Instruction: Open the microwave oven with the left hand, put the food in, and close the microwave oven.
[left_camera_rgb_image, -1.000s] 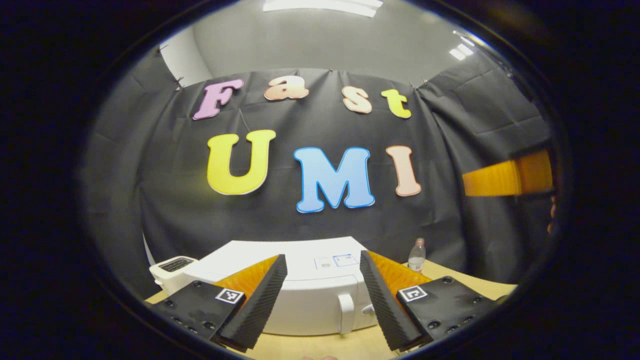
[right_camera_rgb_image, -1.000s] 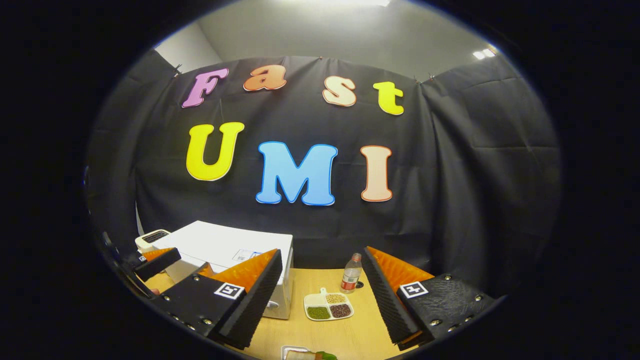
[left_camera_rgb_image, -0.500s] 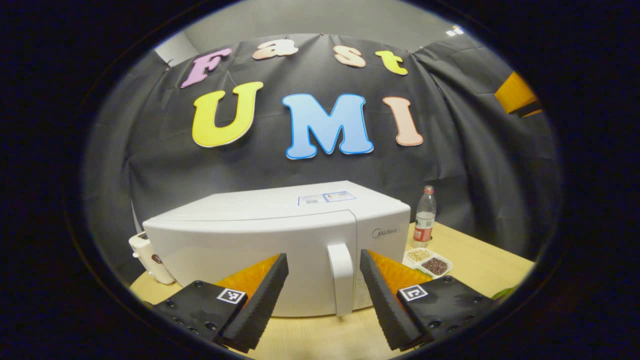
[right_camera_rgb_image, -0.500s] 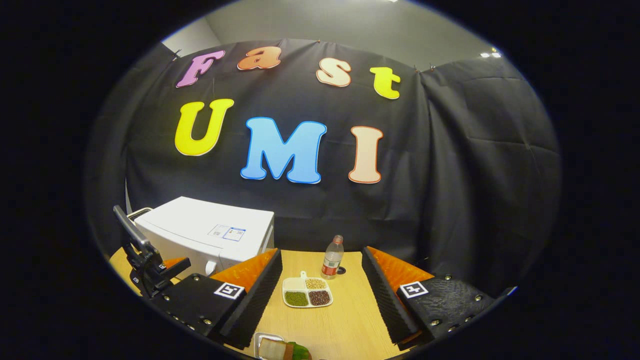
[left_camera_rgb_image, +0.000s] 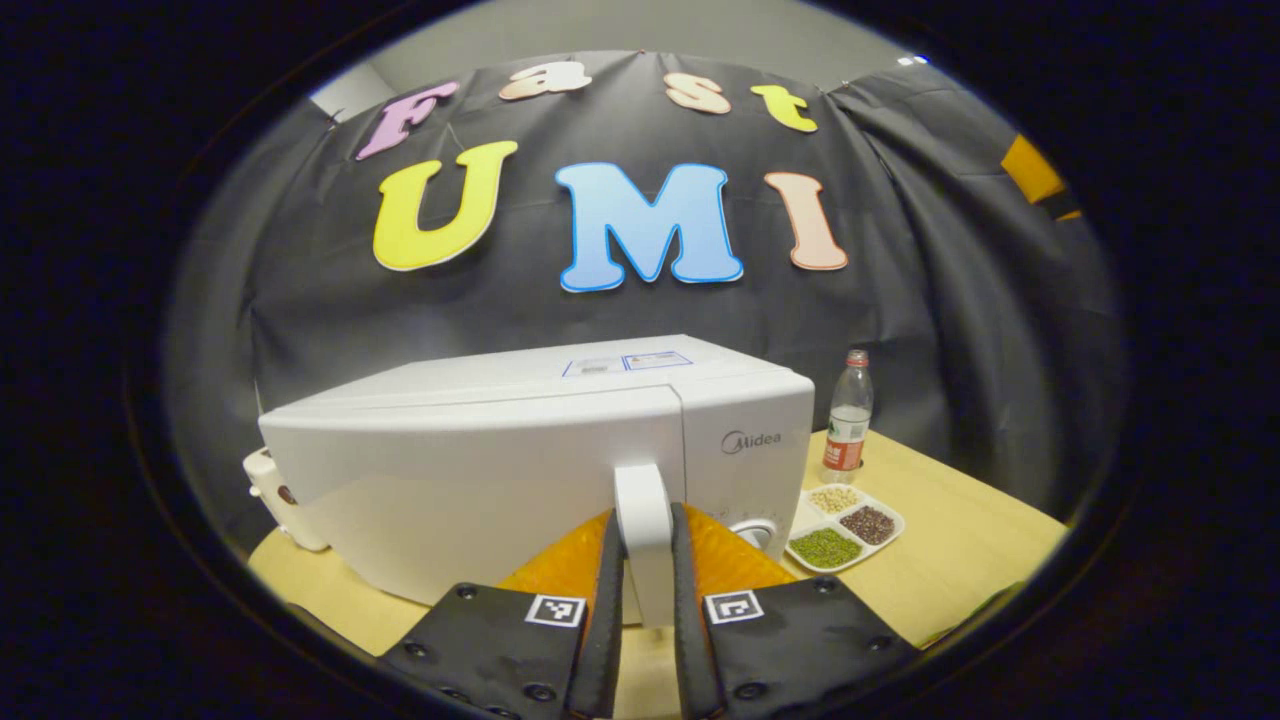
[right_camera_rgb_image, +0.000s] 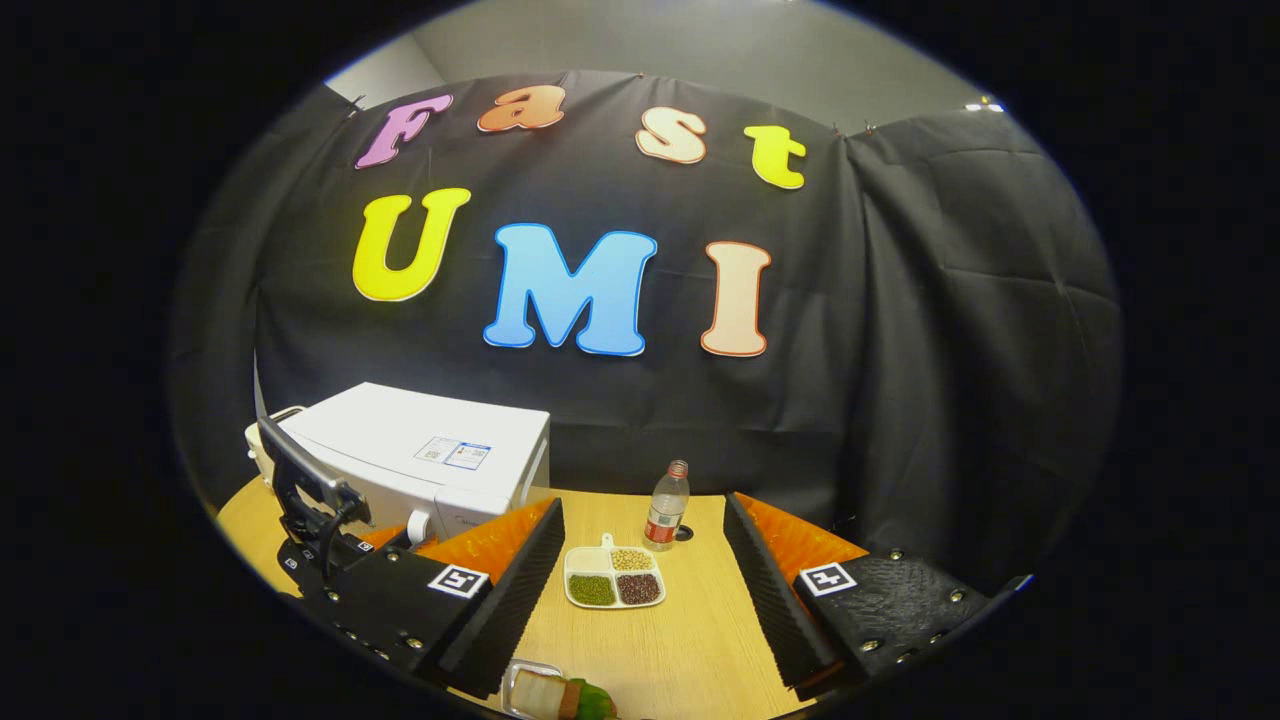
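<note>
Door-opening step: left tool (left_camera_rgb_image: 645, 610) is clamped on the microwave door handle (left_camera_rgb_image: 643, 520). Next, pull outward. Right tool (right_camera_rgb_image: 640, 590) waits, spread wide and empty.

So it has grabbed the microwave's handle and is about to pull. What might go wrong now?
The left gripper pinches only the lower end of the door handle, so the jaws may slip off during the pull. The microwave oven sits loose on the table and could slide forward instead of opening. If it shifts sideways, it may nudge the divided dish of beans close beside it.
</note>
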